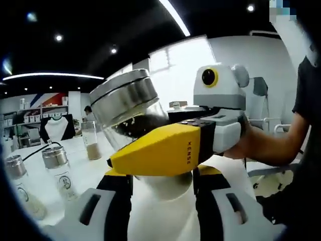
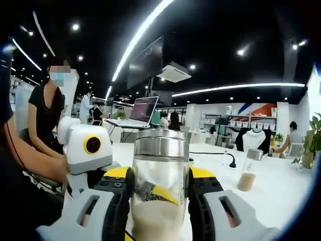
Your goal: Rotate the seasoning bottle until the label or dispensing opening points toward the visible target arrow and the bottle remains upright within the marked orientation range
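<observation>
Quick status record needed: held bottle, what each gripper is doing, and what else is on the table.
held item: seasoning bottle, glass, metal cap, pale and dark contents
bottle pose: upright in the right gripper view, tilted in the left gripper view
right gripper: shut on the bottle's body, jaws either side
left gripper: jaws either side of the bottle's base, contact unclear
other bottles: two capped bottles, one uncapped jar
surface: white table
target arrow: not made out

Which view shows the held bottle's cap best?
Right gripper view: the cap sits centred, upright and unobstructed above the right gripper. In the left gripper view the cap is tilted, and the right gripper covers the bottle below it.
</observation>
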`<move>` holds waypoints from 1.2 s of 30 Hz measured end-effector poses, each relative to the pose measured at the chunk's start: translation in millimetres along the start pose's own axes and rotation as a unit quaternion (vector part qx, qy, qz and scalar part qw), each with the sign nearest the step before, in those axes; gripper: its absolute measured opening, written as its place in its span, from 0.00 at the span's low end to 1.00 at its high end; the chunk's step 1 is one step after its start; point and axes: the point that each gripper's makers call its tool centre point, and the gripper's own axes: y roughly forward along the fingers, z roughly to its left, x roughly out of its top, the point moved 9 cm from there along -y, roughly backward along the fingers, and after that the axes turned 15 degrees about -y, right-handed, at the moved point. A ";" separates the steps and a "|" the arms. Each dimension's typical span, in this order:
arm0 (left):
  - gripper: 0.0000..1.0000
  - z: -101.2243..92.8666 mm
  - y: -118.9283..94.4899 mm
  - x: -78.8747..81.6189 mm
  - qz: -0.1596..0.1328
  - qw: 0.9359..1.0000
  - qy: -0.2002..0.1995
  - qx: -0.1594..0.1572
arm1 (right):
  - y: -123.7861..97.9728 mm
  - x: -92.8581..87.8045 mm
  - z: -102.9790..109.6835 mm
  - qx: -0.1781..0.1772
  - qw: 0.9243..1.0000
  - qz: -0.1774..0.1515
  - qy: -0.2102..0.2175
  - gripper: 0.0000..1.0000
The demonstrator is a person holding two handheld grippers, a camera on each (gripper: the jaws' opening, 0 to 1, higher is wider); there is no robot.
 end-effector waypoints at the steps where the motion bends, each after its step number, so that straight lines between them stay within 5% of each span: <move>1: 0.51 0.0 0.0 0.3 -0.001 1.000 0.002 0.001 | 0.2 -0.3 -0.3 -0.007 1.000 -0.001 0.002 0.43; 12: 0.62 2.0 12.2 1.9 -0.004 0.999 0.020 0.028 | 8.1 -2.0 -1.9 -0.071 0.996 -0.032 0.036 0.43; 17: 0.67 6.8 9.1 3.0 -0.006 0.998 0.029 0.055 | 10.4 -2.4 1.9 -0.054 0.998 -0.028 0.029 0.43; 19: 0.62 2.8 9.4 0.8 0.006 0.999 0.034 0.039 | 10.8 -3.5 2.1 -0.048 0.998 -0.025 0.028 0.43; 23: 0.59 2.7 8.0 1.0 0.003 0.996 0.061 0.061 | 5.7 -2.6 -0.4 -0.032 0.999 -0.030 0.024 0.43; 36: 0.46 4.9 3.2 4.2 -0.010 0.998 0.024 0.054 | -7.8 -5.3 -12.8 0.031 0.999 -0.034 0.026 0.44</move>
